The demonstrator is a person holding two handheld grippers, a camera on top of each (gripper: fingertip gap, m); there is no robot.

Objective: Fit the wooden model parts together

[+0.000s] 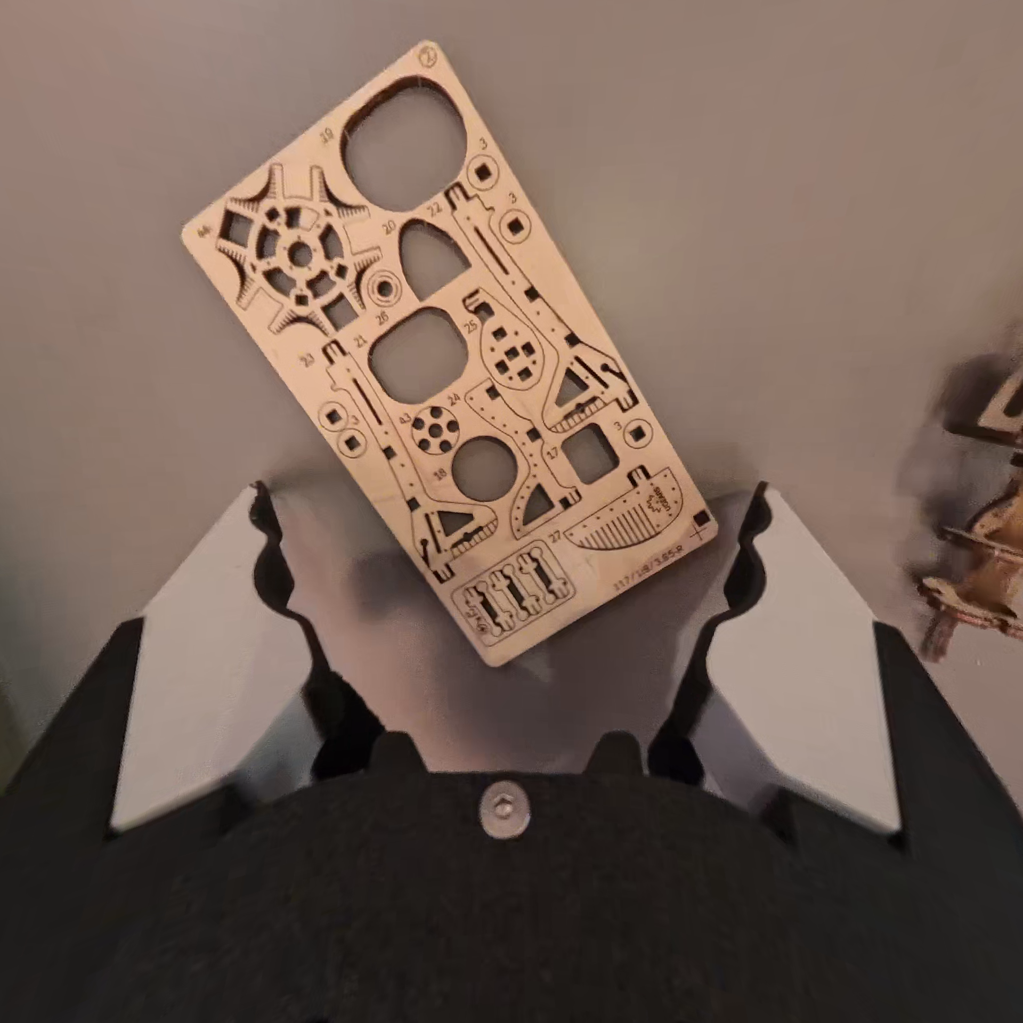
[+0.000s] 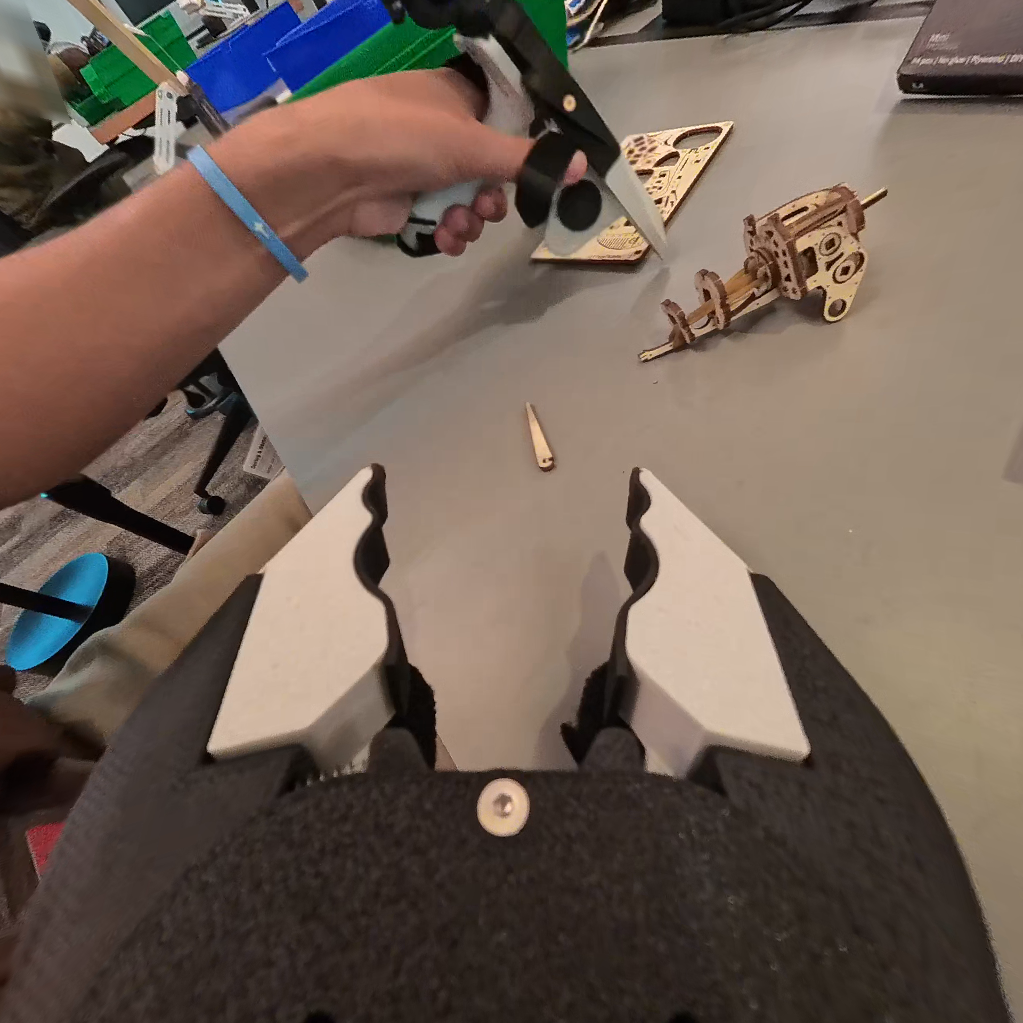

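A laser-cut wooden parts sheet (image 1: 443,354) lies flat on the grey table, with several holes where pieces were taken out. My left gripper (image 1: 512,492) is open and empty, hovering just above the sheet's near end. In the right wrist view the same sheet (image 2: 678,160) lies at the far side, partly hidden by the left gripper (image 2: 636,221) held in a person's hand. A partly built wooden model (image 2: 775,265) lies on its side to the right of it; it shows blurred at the left wrist view's right edge (image 1: 980,526). A small tapered wooden piece (image 2: 540,437) lies just ahead of my open, empty right gripper (image 2: 504,476).
A dark box (image 2: 963,52) sits at the table's far right corner. Green and blue bins (image 2: 310,50) stand beyond the far left. The table's left edge (image 2: 260,409) drops to a carpeted floor with chair legs. The person's forearm with a blue wristband (image 2: 243,216) crosses the upper left.
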